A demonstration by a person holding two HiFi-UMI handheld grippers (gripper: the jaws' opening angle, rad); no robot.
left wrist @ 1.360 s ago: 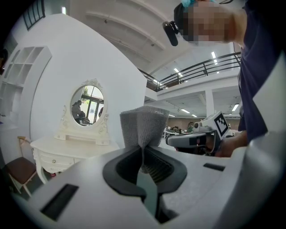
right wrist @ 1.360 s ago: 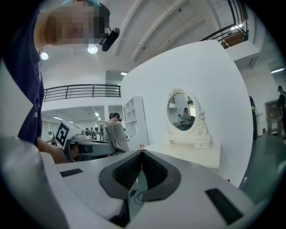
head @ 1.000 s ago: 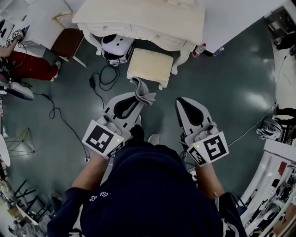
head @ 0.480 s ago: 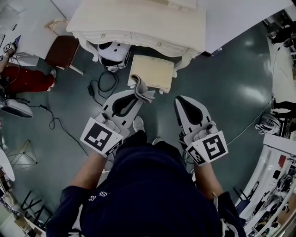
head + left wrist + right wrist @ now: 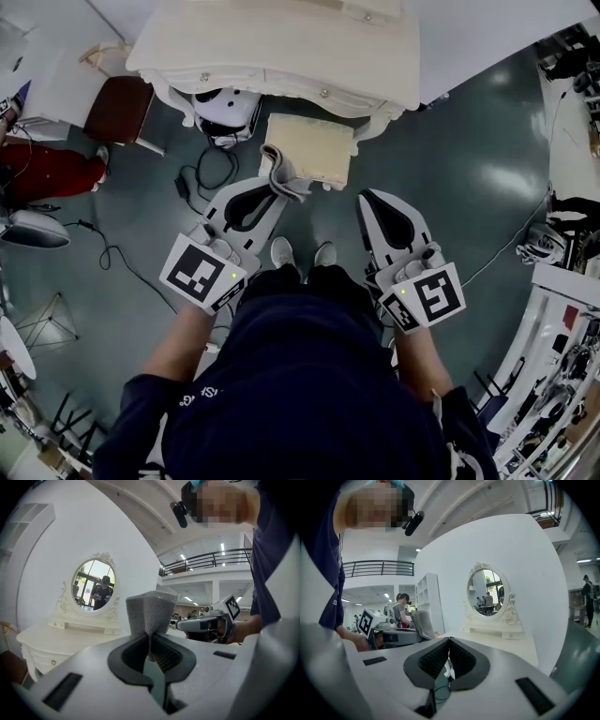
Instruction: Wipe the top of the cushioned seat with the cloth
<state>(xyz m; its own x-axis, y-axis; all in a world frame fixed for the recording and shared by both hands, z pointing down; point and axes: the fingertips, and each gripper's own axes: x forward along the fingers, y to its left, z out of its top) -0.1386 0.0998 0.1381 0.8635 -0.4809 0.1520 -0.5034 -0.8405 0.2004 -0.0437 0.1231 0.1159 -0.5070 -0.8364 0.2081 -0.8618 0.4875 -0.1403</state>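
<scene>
While the left gripper (image 5: 274, 190) is clamped on the cloth (image 5: 285, 176), the right gripper (image 5: 373, 201) is closed on nothing. Its ribbed pads (image 5: 436, 659) meet with no item between them.

The cloth is grey, knitted and folded. It is pinched at its lower fold, and the free part fans out beyond the jaw tips. In the head view the cloth overlaps the near left corner of the cushioned seat (image 5: 314, 150). The seat stands on the floor in front of the white dressing table (image 5: 281, 52). No view confirms contact between cloth and seat.

Handling: the cloth is judged light, soft and limp. It will drape and bunch, so only the part close to the jaws will transmit pressure. Hold it near a folded edge, as at present, with enough material free to lie flat on the cushion. The seat top appears padded and will probably yield under load, so press lightly.

Wiping is judged not yet started. Next step: lower the left gripper until the free fold lies flat on the seat.
</scene>
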